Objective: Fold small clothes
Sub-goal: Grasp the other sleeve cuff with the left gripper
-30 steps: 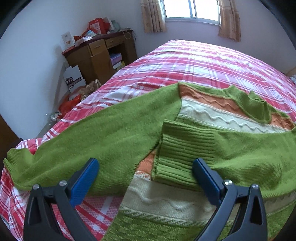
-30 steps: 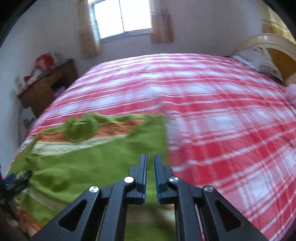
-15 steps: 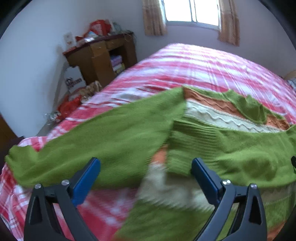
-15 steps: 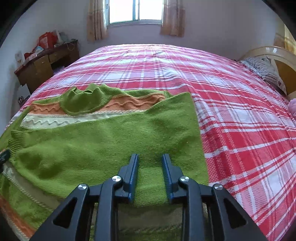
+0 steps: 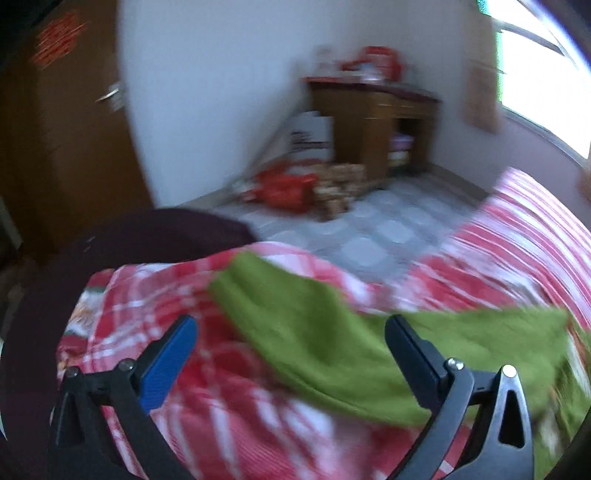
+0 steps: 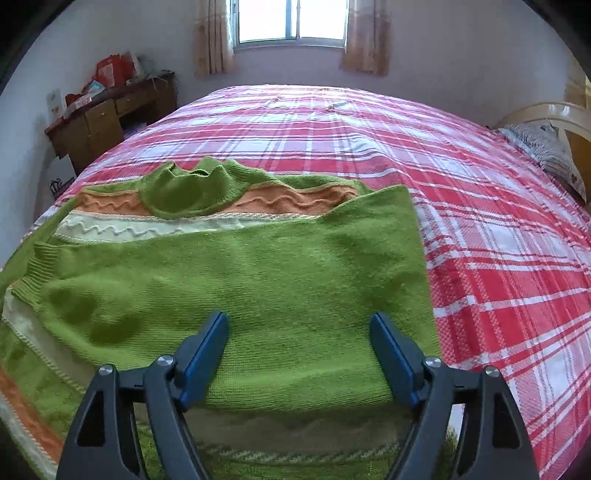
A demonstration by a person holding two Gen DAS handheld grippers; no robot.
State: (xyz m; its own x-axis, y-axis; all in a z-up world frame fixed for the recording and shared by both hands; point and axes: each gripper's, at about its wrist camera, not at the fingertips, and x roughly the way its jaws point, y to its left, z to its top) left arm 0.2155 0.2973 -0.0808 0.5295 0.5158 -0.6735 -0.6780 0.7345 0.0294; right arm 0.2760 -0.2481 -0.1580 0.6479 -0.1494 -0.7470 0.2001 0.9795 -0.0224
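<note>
- Two grippers are in my views, one per camera, both over a bed (image 6: 369, 155) covered in a red, pink and white plaid sheet.
- My right gripper (image 6: 298, 354) points down at a green knit sweater (image 6: 229, 280), which lies flat on the near left part of the bed, its rolled collar toward the window (image 6: 291, 20).
- Its jaws are opening at this moment; they stand wide apart, and the pads press on nothing. Green knit lies on the bed under the gap between them.
- One sleeve (image 6: 207, 273) is folded across the sweater's chest, its ribbed cuff ending near the left edge of the right view.
- Orange and cream wavy bands (image 6: 280, 201) show above the folded sleeve, just below the collar.
- My left gripper (image 5: 291, 354) has its jaws wide apart too, gripping nothing.
- That view is badly blurred. I can make out the other green sleeve (image 5: 303, 332) stretched out over the plaid sheet near the bed's corner, running below and between the blue pads.
- Beyond the bed, a wooden desk (image 5: 373, 122) stands against the far wall, with red bags (image 5: 284, 184) on the tiled floor beside it.
- At the right edge of the right view, a patterned pillow (image 6: 546, 151) lies by a pale headboard.
</note>
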